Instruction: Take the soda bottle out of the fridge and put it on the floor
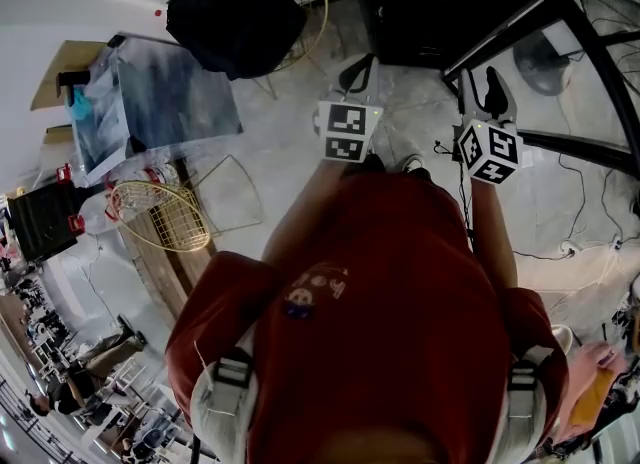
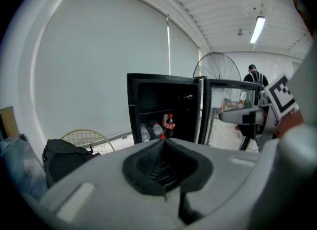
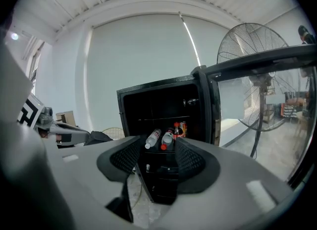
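The soda bottle [image 3: 176, 130] stands upright on a shelf inside the open fridge [image 3: 148, 102], well beyond the right gripper [image 3: 160, 147]. It shows above the gap between the jaws, nearer the right pad. Those jaws are released and stand apart, with nothing gripped. Two water bottles [image 3: 152, 139] lie tilted just left of the soda bottle. The left gripper [image 2: 163, 143] has its jaws clenched together and empty, and the soda bottle shows just beyond their tips.

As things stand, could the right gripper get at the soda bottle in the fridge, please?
Probably yes, once moved closer: the door stands open, the soda bottle stands upright in plain view, and the right gripper is open and empty. The water bottles lying beside it may crowd the grip.
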Demonstrator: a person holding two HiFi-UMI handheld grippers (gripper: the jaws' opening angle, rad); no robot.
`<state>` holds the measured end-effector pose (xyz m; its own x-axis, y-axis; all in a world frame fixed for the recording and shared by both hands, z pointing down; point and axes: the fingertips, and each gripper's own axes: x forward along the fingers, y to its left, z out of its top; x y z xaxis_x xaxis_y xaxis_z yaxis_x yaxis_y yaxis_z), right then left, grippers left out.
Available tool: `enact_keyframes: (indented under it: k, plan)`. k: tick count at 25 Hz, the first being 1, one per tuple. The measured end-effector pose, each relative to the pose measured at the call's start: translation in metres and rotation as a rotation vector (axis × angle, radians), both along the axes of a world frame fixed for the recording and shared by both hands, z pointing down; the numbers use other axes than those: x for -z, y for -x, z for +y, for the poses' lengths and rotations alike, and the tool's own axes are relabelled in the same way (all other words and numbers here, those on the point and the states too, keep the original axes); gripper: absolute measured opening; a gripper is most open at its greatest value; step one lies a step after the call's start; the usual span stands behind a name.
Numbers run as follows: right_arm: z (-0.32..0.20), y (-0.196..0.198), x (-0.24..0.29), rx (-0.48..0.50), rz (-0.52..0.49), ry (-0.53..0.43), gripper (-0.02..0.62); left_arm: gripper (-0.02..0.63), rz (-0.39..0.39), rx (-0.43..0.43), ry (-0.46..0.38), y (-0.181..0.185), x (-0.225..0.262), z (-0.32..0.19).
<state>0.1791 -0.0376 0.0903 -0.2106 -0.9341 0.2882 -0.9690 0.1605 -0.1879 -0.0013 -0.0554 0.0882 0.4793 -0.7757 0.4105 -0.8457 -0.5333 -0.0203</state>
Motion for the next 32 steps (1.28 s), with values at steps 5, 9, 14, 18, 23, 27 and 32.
enact_keyframes:
  k: [5, 9, 14, 18, 23, 27, 32]
  plan:
    - [0.0, -0.003, 0.0, -0.014, 0.021, 0.002, 0.267, 0.0, 0.005, 0.003, -0.005, 0.0, 0.004, 0.0]
    - [0.002, -0.005, -0.003, -0.028, 0.038, 0.004, 0.318, 0.0, 0.006, 0.003, -0.005, 0.0, 0.003, 0.001]
    - [0.006, 0.001, -0.005, -0.014, 0.055, 0.017, 0.319, 0.0, 0.009, 0.002, -0.006, 0.002, 0.005, 0.004]
    - [0.009, -0.004, -0.009, -0.024, 0.043, 0.019, 0.319, 0.0, 0.006, 0.002, -0.007, -0.002, 0.003, 0.008]
    - [0.007, 0.001, -0.011, -0.037, 0.033, 0.029, 0.318, 0.0, 0.005, 0.003, -0.003, 0.006, 0.004, 0.006]
    - [0.004, 0.002, -0.021, -0.027, 0.044, 0.051, 0.318, 0.0, 0.003, 0.006, 0.005, 0.005, -0.002, 0.004]
    - [0.006, 0.003, -0.036, -0.038, 0.029, 0.081, 0.318, 0.0, 0.008, -0.004, 0.013, 0.001, -0.01, -0.001]
